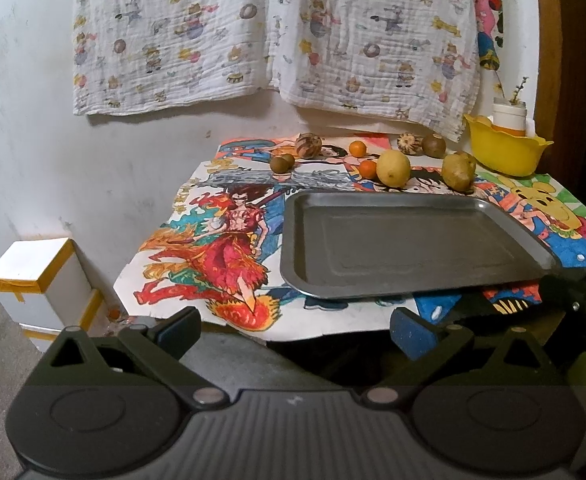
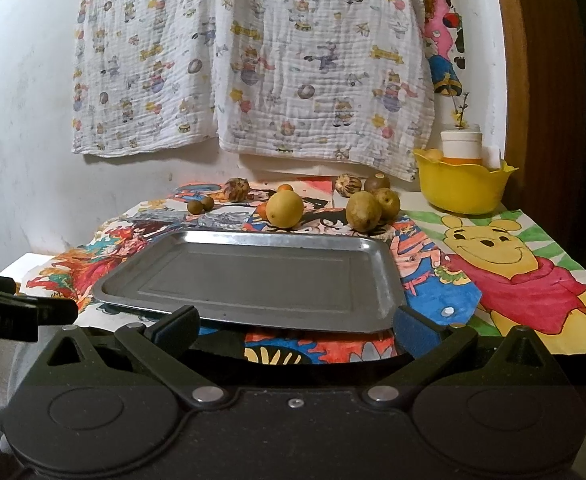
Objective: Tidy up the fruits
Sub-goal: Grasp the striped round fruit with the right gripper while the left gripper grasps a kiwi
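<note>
A bare grey metal tray [image 1: 413, 280] [image 2: 253, 312] lies on the picture-covered table. Behind it sit loose fruits: a yellow lemon [image 1: 393, 168] [image 2: 285, 209], brownish pears [image 1: 458, 171] [image 2: 363, 211], small oranges [image 1: 358, 148], small brown fruits [image 1: 281, 163] [image 2: 200, 205] and mottled round fruits [image 1: 308, 145] [image 2: 236, 189]. My left gripper [image 1: 295, 334] is open at the table's near edge, nothing between its fingers. My right gripper [image 2: 295, 330] is open just before the tray's near rim, holding nothing. The left gripper's tip [image 2: 25, 314] shows at the left edge of the right wrist view.
A yellow bowl [image 1: 505, 150] [image 2: 463, 184] with a white jar in it stands at the back right corner. A patterned cloth [image 2: 253, 60] hangs on the wall behind. White boxes [image 1: 37, 280] sit on the floor to the left of the table.
</note>
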